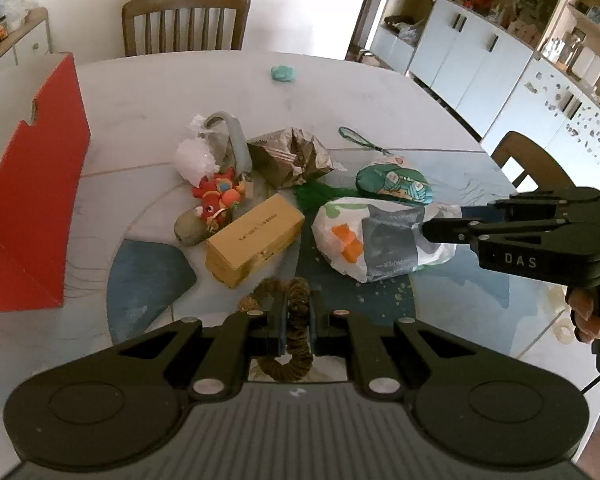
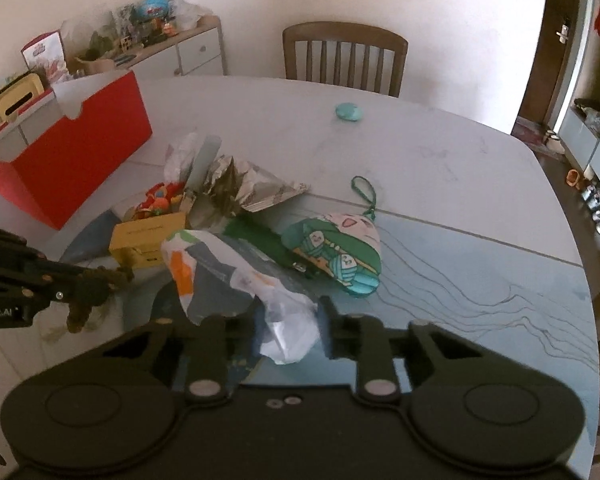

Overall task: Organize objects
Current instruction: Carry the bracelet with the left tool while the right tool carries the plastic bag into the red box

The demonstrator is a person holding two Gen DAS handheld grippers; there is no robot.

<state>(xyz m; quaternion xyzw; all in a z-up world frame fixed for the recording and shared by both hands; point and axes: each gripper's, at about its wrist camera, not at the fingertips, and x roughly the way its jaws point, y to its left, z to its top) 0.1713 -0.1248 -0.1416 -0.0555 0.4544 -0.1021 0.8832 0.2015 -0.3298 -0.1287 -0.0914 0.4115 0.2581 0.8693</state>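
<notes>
**A:** What have you got hold of?

**B:** My left gripper (image 1: 298,320) is clamped tight on a brown scrunchie (image 1: 296,308), held just above the table (image 1: 180,80). My right gripper (image 2: 286,326) pinches the loose end of a printed plastic bag (image 2: 216,268) whose bulk sits beside the yellow box (image 2: 146,240).

**A:** How do you mean to move them?

**B:** I'd lift the bag slowly, since thin plastic may slip from the pads, and keep both arms apart. The red box (image 2: 80,152) at the table's far left looks the likely destination; I can't see what's inside it.
</notes>
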